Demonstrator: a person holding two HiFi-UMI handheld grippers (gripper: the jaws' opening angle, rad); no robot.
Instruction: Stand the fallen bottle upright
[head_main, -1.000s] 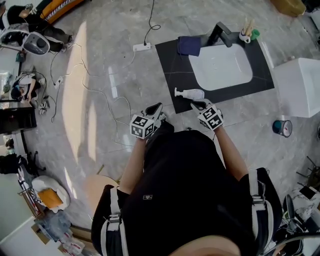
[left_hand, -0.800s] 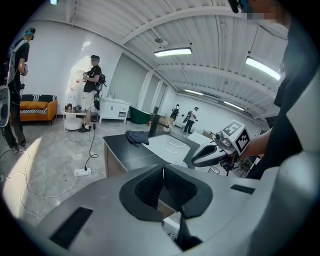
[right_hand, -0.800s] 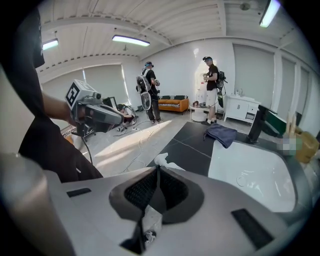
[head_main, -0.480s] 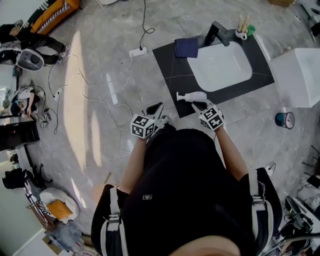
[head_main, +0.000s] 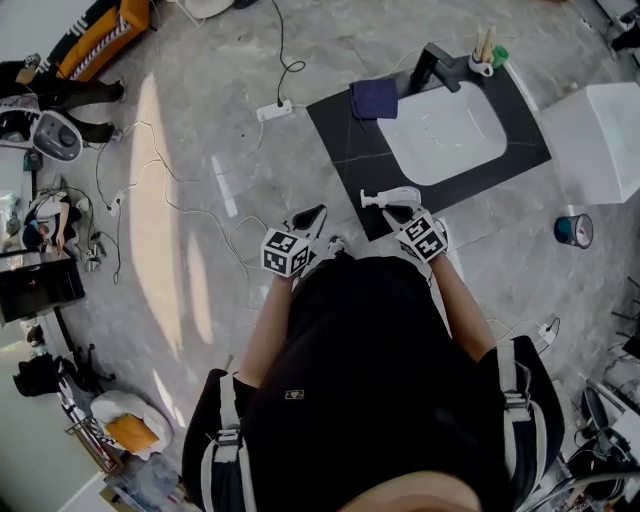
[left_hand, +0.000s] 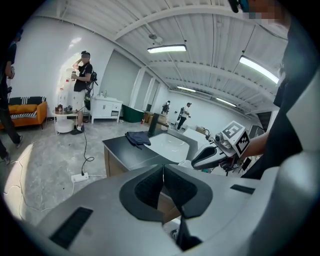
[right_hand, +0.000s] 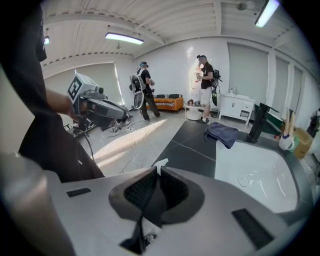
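since a second ago the head view has drifted toward the sink. the matte black slab table sits a little lower in it, and the white plastic pump bottle now lies just past the tip of my right gripper, closer than it did. the bottle is on its side at the table's front edge, nozzle pointing left; i can't tell from above whether anything touches it. the right fingers show only a hairline slit, with nothing between them. the left gripper has its ribbed dark fingers pressed together, empty, off the table's corner over the glossy grey marble floor. behind the bottle — a smooth white rounded-rectangle basin, an angular black faucet and a soft folded navy cloth.
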